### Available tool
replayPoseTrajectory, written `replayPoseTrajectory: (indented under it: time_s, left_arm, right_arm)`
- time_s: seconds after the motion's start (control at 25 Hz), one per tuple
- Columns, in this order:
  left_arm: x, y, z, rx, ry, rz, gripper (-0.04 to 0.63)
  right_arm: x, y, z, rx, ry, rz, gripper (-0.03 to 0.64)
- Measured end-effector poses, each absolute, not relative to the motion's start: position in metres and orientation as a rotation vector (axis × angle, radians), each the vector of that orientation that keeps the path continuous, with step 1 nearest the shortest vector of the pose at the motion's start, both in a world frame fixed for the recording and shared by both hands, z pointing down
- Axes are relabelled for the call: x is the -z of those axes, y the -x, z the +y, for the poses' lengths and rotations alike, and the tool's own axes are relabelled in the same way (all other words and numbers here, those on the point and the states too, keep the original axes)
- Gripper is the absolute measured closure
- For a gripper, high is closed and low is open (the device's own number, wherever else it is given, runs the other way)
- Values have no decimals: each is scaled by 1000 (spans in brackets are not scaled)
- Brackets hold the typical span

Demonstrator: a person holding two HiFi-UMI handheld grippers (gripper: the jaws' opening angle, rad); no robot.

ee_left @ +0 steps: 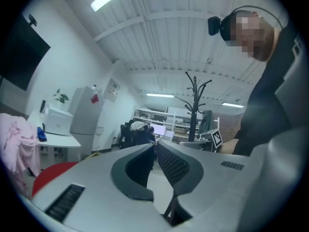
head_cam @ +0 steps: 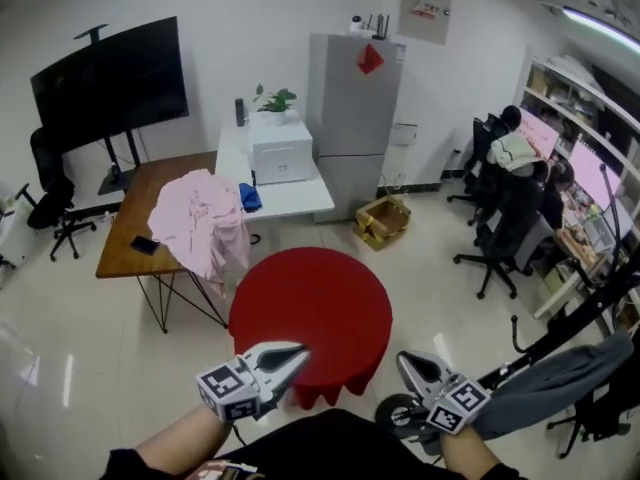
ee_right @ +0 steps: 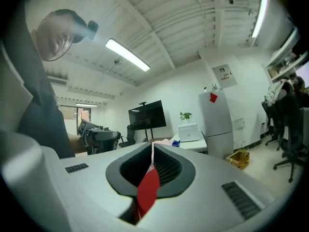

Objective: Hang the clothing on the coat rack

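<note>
Though held out low before the body, near front rim of red round table [head_cam: 310, 308], grip nothing at all. On L gripper [head_cam: 295, 353]: jaws shut, tips together, nothing btwn pads. On R gripper [head_cam: 412, 365]: same, jaws shut, empty; only a red sliver of tablecloth showing thru slit below tips in R gripper view. L well apart from R, each w/ marker cube toward wrist.

As for pink clothing [head_cam: 203, 223]: crumpled heap on brown wooden table [head_cam: 150, 193], beyond red table to left, partly draped over near-right edge + hanging down. Well apart from both grippers. Beside it a dark phone [head_cam: 144, 245] flat on wood, + sth blue [head_cam: 250, 198] at join w/ white desk [head_cam: 300, 196].

As for coat rack [ee_left: 194, 100]: upright in L gripper view, branched hooks at top; in head view a dark pole slanting across far right. Grey cloth [head_cam: 565, 373] against pole lower down, just beside R gripper; whether hung or merely draped, can't tell.

Further back: black TV [head_cam: 110, 83] on stand, grey fridge [head_cam: 355, 118] w/ red tag, white box appliance [head_cam: 280, 153] + potted plant [head_cam: 275, 98] on white desk, open cardboard box [head_cam: 385, 218] on floor. At right, ppl [head_cam: 515, 153] seated in office chairs at desks w/ monitors.
</note>
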State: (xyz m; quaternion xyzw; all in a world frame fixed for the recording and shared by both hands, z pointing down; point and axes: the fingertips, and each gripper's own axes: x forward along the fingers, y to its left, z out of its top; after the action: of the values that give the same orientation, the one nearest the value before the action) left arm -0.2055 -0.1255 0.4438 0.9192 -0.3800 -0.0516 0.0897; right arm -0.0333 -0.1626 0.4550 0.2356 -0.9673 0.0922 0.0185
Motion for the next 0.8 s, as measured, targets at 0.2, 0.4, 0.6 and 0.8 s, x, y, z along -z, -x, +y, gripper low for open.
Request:
replayPoseTrajectory:
  time_s: [0.2,0.4,0.6,0.8]
  left_arm:
    - [-498,249,-134,79,-2509,-1289,580]
    - [-540,270,-134,76,-2380,-1339,580]
    - [-541,277,-139,76,-2362,-1375,580]
    - [-538,273,-145,79,-2377,-1363,580]
  right_arm:
    - [-492,78,-210,-417,-712,-2954,615]
    - [-527,113,-219,-422,-621,-2869,615]
    - [-535,126,-224,-426,-569,-2844,615]
    - [-538,123,-226,-434,-560,-2839,615]
